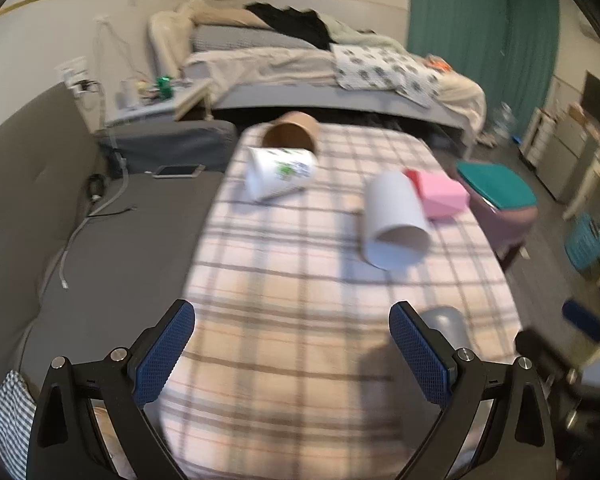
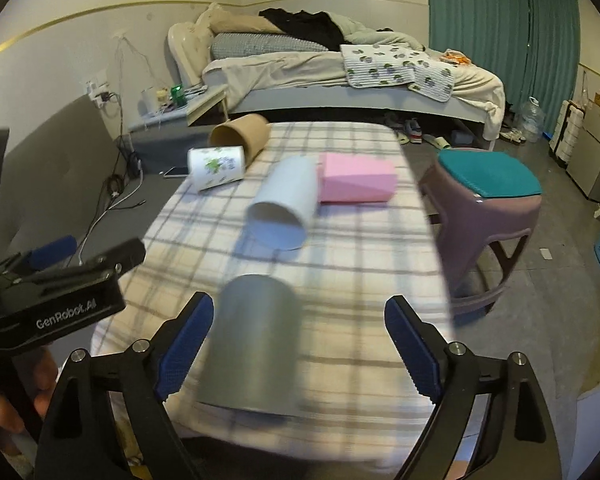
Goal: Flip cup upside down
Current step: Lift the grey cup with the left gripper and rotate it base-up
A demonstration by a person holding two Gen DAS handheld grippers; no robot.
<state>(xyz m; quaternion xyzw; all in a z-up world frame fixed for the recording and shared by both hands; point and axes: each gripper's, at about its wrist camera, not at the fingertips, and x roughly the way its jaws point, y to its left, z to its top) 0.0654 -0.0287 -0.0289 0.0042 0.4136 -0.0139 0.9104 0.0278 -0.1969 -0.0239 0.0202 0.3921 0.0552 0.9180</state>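
While the left gripper point(image 1: 292, 356) hangs spread wide over the plaid tablecloth point(image 1: 300, 280) in its own wrist view, holding nothing, a grey cup point(image 1: 446, 322) peeks out just behind its right finger. From the right wrist, the right gripper point(image 2: 299, 346) is spread too, the blurred grey cup point(image 2: 254, 340) standing mouth-down between its fingers, near the left pad point(image 2: 186, 344); whether they touch is unclear.

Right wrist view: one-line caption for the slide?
Open right gripper brackets an upside-down grey cup on the plaid table; four cups lie tipped beyond.
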